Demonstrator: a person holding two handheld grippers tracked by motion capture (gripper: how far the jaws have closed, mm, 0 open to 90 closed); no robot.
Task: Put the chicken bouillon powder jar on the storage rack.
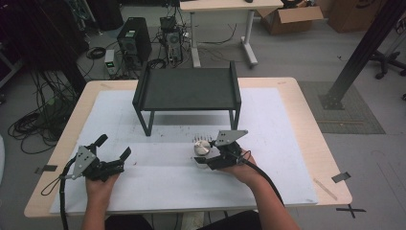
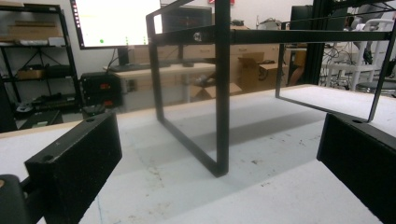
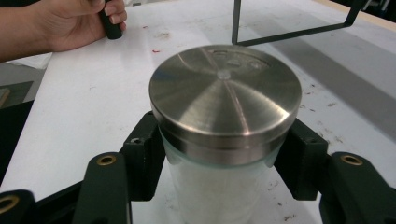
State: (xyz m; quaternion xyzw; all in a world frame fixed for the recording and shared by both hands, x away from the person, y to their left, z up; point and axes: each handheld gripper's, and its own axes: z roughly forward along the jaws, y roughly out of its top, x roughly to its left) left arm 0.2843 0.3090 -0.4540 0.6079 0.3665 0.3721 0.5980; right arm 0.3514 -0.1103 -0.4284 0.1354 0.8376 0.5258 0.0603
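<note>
With its 2 jaws clamped on the glass shaker (image 3: 219,186) just in front of the black rack (image 1: 186,89), the right tool (image 1: 210,160) had finished grasping and likely needed lifting next, while the left tool (image 1: 113,148) gaped wide and empty.

On the table (image 1: 297,96) lies a white mat (image 1: 158,182) covering most of its top. At twelve o'clock on the mat stands a low shelf stand (image 1: 186,88). At about five o'clock from the stand, near the mat's middle, a jar (image 1: 201,151) stands upright, with the right gripper (image 1: 210,160) around it at its four o'clock side, jaws touching the jar's walls. The left gripper (image 1: 112,148) sits at nine o'clock from the jar, well apart, at seven o'clock from the stand.
</note>
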